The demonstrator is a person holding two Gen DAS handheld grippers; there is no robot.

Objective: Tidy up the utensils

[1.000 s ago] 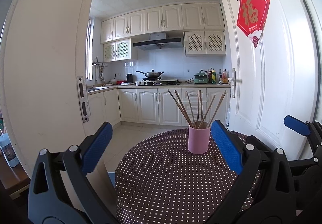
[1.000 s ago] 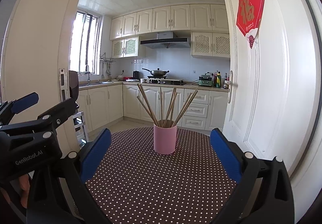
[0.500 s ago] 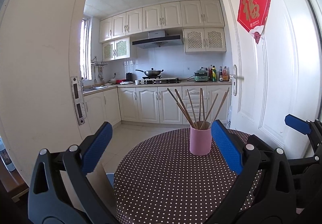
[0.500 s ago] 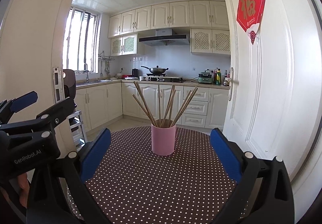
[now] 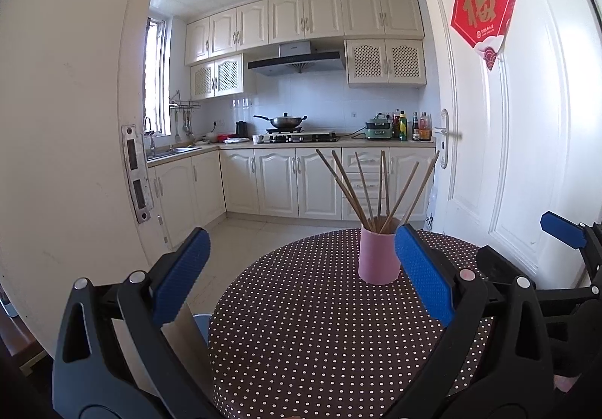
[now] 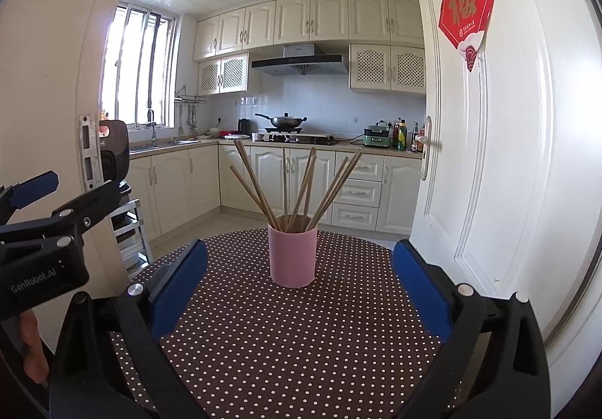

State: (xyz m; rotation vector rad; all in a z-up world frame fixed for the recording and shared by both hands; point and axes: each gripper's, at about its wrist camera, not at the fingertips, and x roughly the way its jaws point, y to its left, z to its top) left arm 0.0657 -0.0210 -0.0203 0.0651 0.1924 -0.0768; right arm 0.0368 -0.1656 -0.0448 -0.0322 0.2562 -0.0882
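Observation:
A pink cup (image 5: 378,256) (image 6: 292,255) stands upright on a round table with a brown polka-dot cloth (image 5: 320,336) (image 6: 286,336). Several wooden chopsticks (image 5: 372,189) (image 6: 297,189) fan out of it. My left gripper (image 5: 299,268) is open and empty, held short of the cup, which sits just inside its right finger. My right gripper (image 6: 297,279) is open too, and the cup stands centred between its blue pads, a little beyond them. In the right wrist view, the left gripper (image 6: 30,189) shows at the left edge.
A white door (image 5: 526,140) (image 6: 508,155) stands open close to the table's right side. A door frame (image 5: 75,155) rises on the left. Behind lies a kitchen with cream cabinets (image 5: 293,185), a wok on the stove (image 6: 282,121) and a sink by the window (image 6: 139,69).
Both views have shifted slightly: the cup has drifted a little rightward in both views and looks slightly nearer. Both grippers stay open and empty.

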